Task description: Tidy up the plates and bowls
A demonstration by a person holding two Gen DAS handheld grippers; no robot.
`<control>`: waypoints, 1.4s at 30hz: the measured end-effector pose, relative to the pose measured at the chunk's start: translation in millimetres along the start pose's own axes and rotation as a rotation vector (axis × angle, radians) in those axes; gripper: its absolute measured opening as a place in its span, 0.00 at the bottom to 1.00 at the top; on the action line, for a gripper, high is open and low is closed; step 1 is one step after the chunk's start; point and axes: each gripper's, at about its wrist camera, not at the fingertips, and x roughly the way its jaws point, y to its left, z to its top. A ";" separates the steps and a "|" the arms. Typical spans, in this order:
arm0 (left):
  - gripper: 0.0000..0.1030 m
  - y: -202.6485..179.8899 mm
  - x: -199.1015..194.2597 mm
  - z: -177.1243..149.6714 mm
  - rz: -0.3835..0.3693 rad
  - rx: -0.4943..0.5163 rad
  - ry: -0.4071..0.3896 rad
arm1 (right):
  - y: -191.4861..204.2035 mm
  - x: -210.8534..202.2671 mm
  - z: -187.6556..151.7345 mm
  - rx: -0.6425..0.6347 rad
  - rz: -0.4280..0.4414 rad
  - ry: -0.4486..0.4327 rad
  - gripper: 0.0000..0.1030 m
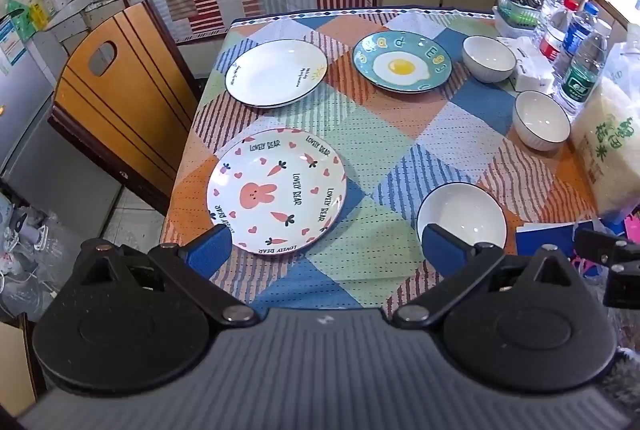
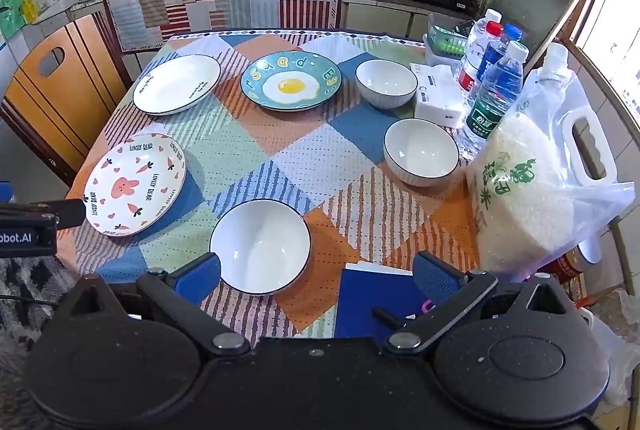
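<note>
Three plates lie apart on the patchwork tablecloth: a rabbit-and-carrot plate (image 1: pixel 276 190) (image 2: pixel 135 184) at the near left, a plain white plate (image 1: pixel 276 72) (image 2: pixel 177 83) at the far left, and a teal fried-egg plate (image 1: pixel 401 67) (image 2: pixel 291 85) at the far middle. Three white dark-rimmed bowls stand apart: a near bowl (image 1: pixel 460 218) (image 2: pixel 260 245), a middle bowl (image 1: pixel 541 119) (image 2: pixel 421 151) and a far bowl (image 1: pixel 489 58) (image 2: pixel 386 83). My left gripper (image 1: pixel 326 250) hovers open over the near table edge, between the rabbit plate and the near bowl. My right gripper (image 2: pixel 316 280) is open too, beside the near bowl, holding nothing.
A bag of rice (image 2: pixel 528 190), several water bottles (image 2: pixel 494 90), a tissue pack (image 2: pixel 438 98) and a small basket (image 2: pixel 446 44) crowd the table's right side. A blue notebook (image 2: pixel 372 304) lies at the near edge. A wooden chair (image 1: pixel 120 102) stands left of the table.
</note>
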 end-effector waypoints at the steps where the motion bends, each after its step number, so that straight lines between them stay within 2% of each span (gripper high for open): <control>1: 1.00 -0.1 -0.3 0.0 -0.004 0.001 -0.001 | -0.3 0.0 0.1 0.000 0.000 0.001 1.00; 17: 1.00 3.8 7.0 -3.6 -0.020 -0.006 0.017 | 5.4 2.6 0.5 -0.014 -0.008 0.006 1.00; 29: 1.00 3.9 2.5 -6.5 -0.004 -0.002 -0.007 | 4.5 0.7 0.6 -0.011 -0.015 0.002 1.00; 42: 1.00 8.0 12.5 -9.6 -0.010 -0.048 -0.001 | 4.6 2.3 -1.0 -0.005 -0.010 0.000 1.00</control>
